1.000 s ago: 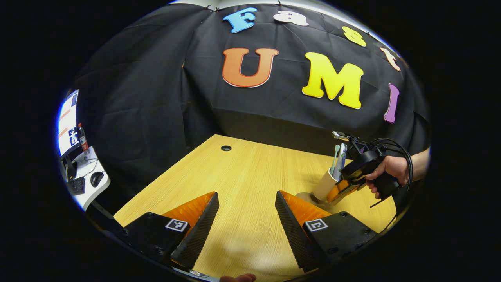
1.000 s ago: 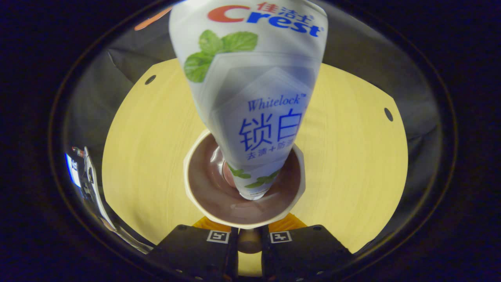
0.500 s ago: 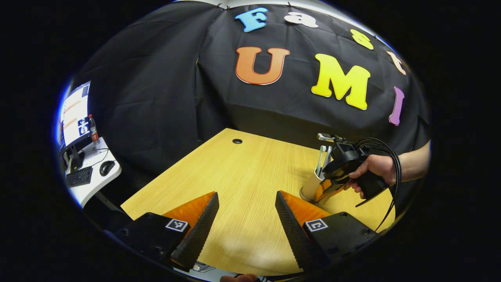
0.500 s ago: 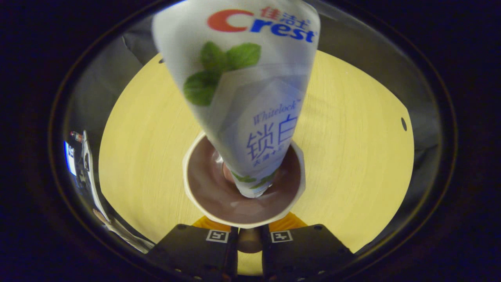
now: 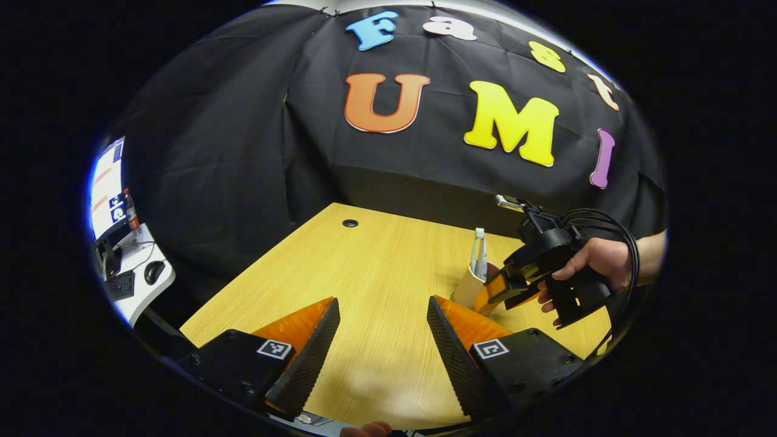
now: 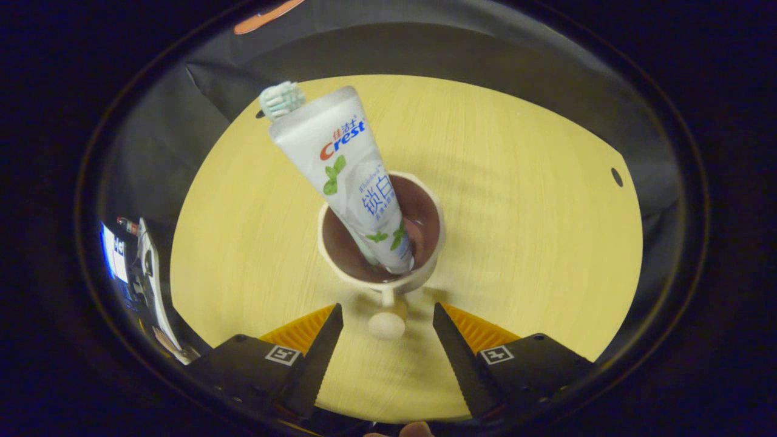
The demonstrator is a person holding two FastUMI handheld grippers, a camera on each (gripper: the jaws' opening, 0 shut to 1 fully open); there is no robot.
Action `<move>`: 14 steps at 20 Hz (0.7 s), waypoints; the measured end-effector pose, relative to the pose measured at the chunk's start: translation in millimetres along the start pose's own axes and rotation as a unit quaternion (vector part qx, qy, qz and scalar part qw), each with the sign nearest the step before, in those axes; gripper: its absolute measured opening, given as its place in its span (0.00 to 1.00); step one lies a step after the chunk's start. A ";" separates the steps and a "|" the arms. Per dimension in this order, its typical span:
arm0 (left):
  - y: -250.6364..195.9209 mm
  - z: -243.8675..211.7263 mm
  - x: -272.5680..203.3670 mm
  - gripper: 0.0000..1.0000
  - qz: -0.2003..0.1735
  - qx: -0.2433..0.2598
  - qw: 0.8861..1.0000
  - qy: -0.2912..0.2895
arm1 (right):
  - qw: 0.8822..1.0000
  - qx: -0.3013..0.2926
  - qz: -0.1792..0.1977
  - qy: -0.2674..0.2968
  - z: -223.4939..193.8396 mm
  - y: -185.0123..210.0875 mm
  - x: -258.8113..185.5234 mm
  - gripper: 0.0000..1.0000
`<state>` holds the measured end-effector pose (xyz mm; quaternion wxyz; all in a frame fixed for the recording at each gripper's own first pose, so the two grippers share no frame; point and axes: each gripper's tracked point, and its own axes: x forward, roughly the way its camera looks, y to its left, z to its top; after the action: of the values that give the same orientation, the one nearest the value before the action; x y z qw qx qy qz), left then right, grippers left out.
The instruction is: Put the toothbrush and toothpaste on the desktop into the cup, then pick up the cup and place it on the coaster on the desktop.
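A cream cup (image 6: 381, 243) with a brown inside stands upright on the wooden desk (image 6: 534, 230). A white toothpaste tube (image 6: 355, 182) leans in it, with the toothbrush head (image 6: 281, 100) peeking out behind the tube. The cup's knobbed handle (image 6: 387, 325) points at my right gripper (image 6: 387, 349), which is open, the knob just ahead of its spread fingers and untouched. In the left gripper view the cup (image 5: 464, 292) and tube (image 5: 479, 255) sit right of centre, with the right gripper (image 5: 487, 297) and a hand (image 5: 598, 258) beside them. My left gripper (image 5: 382, 337) is open over bare desk. Whatever lies under the cup is hidden.
Cable holes sit near the desk's far side (image 5: 350, 223) and at its right (image 6: 617, 176). A white side desk (image 5: 130, 267) with a monitor, keyboard and mouse stands off to the left. Black cloth walls close in the desk's back.
My right gripper was shut on the cup's handle; it has opened, let go and drawn back from the cup. The left gripper has barely shifted.
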<state>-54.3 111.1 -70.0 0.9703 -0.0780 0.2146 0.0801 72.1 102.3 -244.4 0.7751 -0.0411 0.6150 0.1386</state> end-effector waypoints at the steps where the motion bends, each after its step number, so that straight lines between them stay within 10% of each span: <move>1: -6.9 3.5 3.1 0.93 -0.008 0.005 1.000 -0.001 | 1.000 0.011 0.001 -0.011 -4.4 -5.5 -9.8 0.92; 8: -65.8 49.7 26.7 0.93 -0.051 0.015 0.998 -0.034 | 0.984 0.037 -0.046 -0.168 -16.6 -89.4 -101.9 0.93; 14: -124.8 128.7 24.1 0.95 -0.094 0.023 0.990 -0.103 | 0.897 0.033 -0.094 -0.431 24.5 -129.5 -238.9 0.96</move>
<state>42.8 16.3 49.5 0.9920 -0.0665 0.1067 -0.0090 80.5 -55.3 -21.9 0.9746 -0.0093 0.2184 0.0487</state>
